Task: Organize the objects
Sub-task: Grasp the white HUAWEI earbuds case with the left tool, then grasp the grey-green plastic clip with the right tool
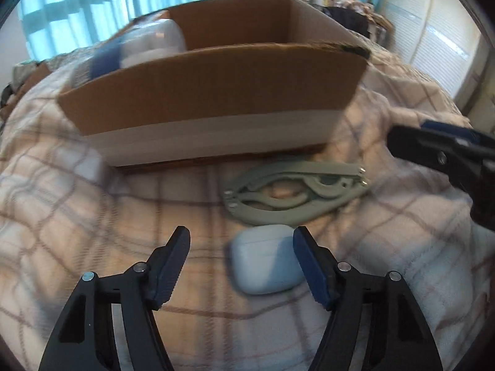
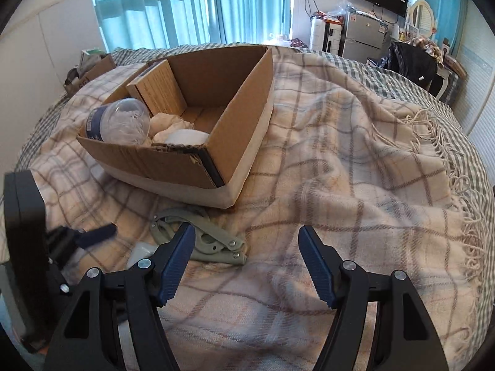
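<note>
Nearest the left wrist camera, the left gripper (image 1: pixel 241 241) hung over the plaid blanket (image 1: pixel 92 216) on the bed, its jaws spread wide and holding nothing; the white earbud case (image 1: pixel 263 266) lay between them, close against the right-hand pad. Just beyond the case lay the folded grey-green hanger (image 1: pixel 297 191), near the foot of the cardboard box (image 1: pixel 216 92). Further right, the right gripper (image 2: pixel 246 253) hovered with jaws equally wide and empty, over bare blanket just right of the hanger.

By the look of things the tidying was partly done. The box already held a clear plastic bottle (image 2: pixel 119 120) lying on its side, a thin wooden board (image 2: pixel 161 86) leaning against the wall, a cream cloth (image 2: pixel 167 123) and something white (image 2: pixel 185 137) that could not be identified. The case and the hanger remained outside.

The bottle's blue label bore print too small to read; no other writing was legible.
</note>
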Tool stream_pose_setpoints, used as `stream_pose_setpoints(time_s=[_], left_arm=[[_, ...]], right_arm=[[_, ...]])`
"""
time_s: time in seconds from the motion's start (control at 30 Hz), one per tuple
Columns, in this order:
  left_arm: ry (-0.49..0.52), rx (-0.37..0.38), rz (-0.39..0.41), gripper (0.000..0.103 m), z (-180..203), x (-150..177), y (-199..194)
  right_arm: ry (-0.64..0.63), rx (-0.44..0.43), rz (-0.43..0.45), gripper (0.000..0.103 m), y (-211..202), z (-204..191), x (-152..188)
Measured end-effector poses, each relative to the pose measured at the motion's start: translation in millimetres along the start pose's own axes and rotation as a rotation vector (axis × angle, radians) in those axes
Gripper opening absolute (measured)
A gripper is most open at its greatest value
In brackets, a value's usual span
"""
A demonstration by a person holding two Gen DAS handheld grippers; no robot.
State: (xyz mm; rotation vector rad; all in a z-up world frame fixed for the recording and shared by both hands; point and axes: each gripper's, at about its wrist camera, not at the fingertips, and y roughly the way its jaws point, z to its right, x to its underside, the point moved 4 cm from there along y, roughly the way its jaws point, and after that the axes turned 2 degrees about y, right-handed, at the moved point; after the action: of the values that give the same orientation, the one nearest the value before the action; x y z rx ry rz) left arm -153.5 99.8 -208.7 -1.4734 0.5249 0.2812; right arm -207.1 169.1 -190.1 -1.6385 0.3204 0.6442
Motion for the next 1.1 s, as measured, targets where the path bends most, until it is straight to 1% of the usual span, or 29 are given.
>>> stream_pose_setpoints(time_s=[0.1, 0.13, 0.17, 0.27, 0.37, 0.43, 0.57, 0.63, 0.7, 0.77, 0.83, 0.97, 1.1], left_arm=[[0.026, 0.028, -0.063, 0.072, 7.1, 7.7, 12.0], [0.019, 0.041, -0.067, 0.069, 6.8, 9.9, 13.5], [0.009, 0.054, -0.065, 0.051, 5.3, 11.2, 13.2], [-0.014, 0.064, -0.057, 0.052, -0.6, 12.6, 4.7], [-0.045, 0.058, -0.005, 0.052, -12.7, 7.6, -18.9], [-0.052, 0.022, 0.034, 0.052, -26.7, 1.0, -38.0], [-0.055, -0.094, 0.080, 0.052, -59.2, -8.0, -57.8], [-0.059, -0.143, 0.093, 0.052, -76.0, -11.4, -58.1], [-0.068, -0.166, 0.091, 0.052, -82.7, -11.5, -56.6], [-0.096, -0.161, 0.081, 0.052, -91.9, -8.4, -52.1], [-0.115, -0.150, 0.066, 0.052, -100.6, -4.8, -47.5], [-0.137, -0.125, 0.046, 0.052, -102.6, -2.0, -36.5], [-0.152, -0.101, 0.044, 0.052, -106.3, 1.9, -35.2]], right_arm=[[0.004, 0.008, -0.013, 0.069, 2.2, -1.2, 0.7], [0.005, 0.013, -0.017, 0.069, 3.0, -1.3, 1.5], [0.004, 0.016, -0.019, 0.069, 3.4, -2.2, 1.5], [-0.016, 0.026, -0.016, 0.069, 3.3, -6.4, 1.5], [-0.050, 0.024, -0.014, 0.069, 1.6, -12.5, 1.0], [-0.087, 0.010, -0.017, 0.069, 0.7, -21.2, 0.6], [-0.214, 0.002, -0.057, 0.069, 11.1, -49.6, 2.9], [-0.298, 0.033, -0.103, 0.069, 25.8, -66.4, 7.6], [-0.369, 0.065, -0.142, 0.069, 40.7, -77.5, 13.4], [-0.405, 0.086, -0.191, 0.069, 57.3, -82.7, 17.5], [-0.418, 0.104, -0.220, 0.069, 69.7, -84.1, 19.4], [-0.493, 0.145, -0.236, 0.072, 83.6, -93.9, 24.2], [-0.572, 0.224, -0.232, 0.072, 96.8, -102.8, 27.4]])
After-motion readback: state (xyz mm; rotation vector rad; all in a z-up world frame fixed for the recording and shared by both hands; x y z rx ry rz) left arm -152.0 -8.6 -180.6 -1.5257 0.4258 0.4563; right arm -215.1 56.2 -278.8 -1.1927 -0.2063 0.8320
